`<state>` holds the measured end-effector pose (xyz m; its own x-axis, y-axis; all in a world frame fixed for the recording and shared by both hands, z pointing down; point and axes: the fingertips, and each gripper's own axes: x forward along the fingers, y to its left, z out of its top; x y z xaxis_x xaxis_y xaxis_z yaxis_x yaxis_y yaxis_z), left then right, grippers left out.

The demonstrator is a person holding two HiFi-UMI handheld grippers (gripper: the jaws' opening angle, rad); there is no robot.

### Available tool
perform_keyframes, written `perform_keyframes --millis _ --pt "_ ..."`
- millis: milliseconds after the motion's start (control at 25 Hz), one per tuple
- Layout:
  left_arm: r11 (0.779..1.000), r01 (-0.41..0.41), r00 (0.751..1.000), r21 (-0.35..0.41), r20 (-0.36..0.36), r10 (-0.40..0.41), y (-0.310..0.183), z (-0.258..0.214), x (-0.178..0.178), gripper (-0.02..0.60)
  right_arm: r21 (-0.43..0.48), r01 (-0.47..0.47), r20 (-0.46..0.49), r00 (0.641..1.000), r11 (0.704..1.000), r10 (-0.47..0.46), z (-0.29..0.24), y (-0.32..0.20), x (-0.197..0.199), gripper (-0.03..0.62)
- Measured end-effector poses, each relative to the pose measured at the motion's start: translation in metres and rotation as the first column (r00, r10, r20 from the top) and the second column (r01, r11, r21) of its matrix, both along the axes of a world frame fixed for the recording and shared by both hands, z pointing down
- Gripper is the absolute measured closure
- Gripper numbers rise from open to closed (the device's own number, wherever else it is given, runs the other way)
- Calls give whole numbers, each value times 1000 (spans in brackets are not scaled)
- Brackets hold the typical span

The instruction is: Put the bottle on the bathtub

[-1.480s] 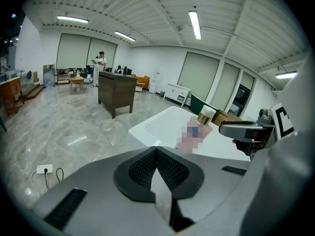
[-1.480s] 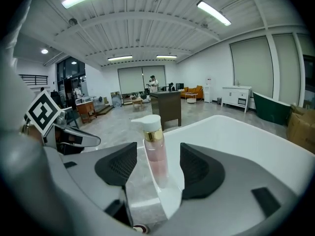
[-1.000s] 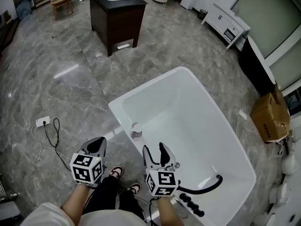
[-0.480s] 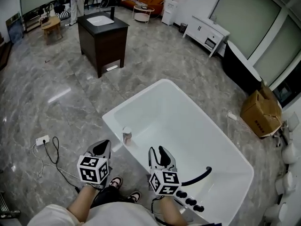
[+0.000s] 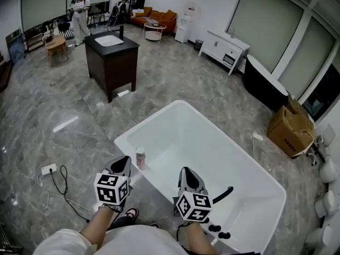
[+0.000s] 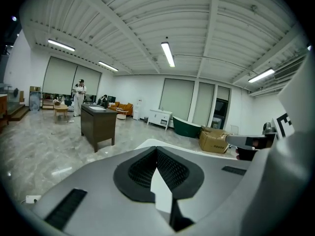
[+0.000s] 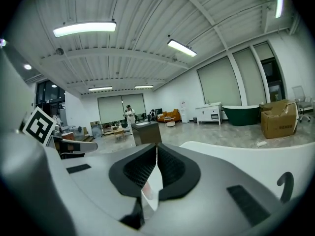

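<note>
Low in the head view, the grey left gripper [image 5: 124, 160] and grey right gripper [image 5: 187, 170] point forward, tilted slightly down. The left jaws are pressed together on nothing; the right jaws have just closed, also empty. Just beyond, left of centre, the small pale pink-labelled bottle [image 5: 140, 157] stands upright on the near rim of the white bathtub [image 5: 151, 119], so the placement looks finished

Grey marble floor [image 5: 79, 100] carries white bathtub [image 5: 202, 142] (bottle [image 5: 140, 157] upright on near-left rim), cardboard box [image 5: 290, 129], power strip [image 5: 49, 169].
</note>
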<state>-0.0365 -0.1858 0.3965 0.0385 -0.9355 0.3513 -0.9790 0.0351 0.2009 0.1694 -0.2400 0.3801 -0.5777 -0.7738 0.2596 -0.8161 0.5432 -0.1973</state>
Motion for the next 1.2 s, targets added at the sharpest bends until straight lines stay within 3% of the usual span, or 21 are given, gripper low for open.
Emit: perform_keyframes --millis 200,560,880,1200 --pt "1000 -2 999 20 35 1 5 -8 13 566 12 7 18 1000 1000 -8 -6 10 7 568" --pt "999 46 995 11 93 -47 23 -9 6 565 -61 17 29 999 998 -16 17 5 2 568" --pt "997 81 993 9 80 -82 28 -8 -30 565 -99 11 12 1000 995 -10 22 -4 -24 568" --pt "996 90 994 29 61 -92 22 -7 -74 566 -45 8 -7 1000 999 -8 7 -12 -58 568"
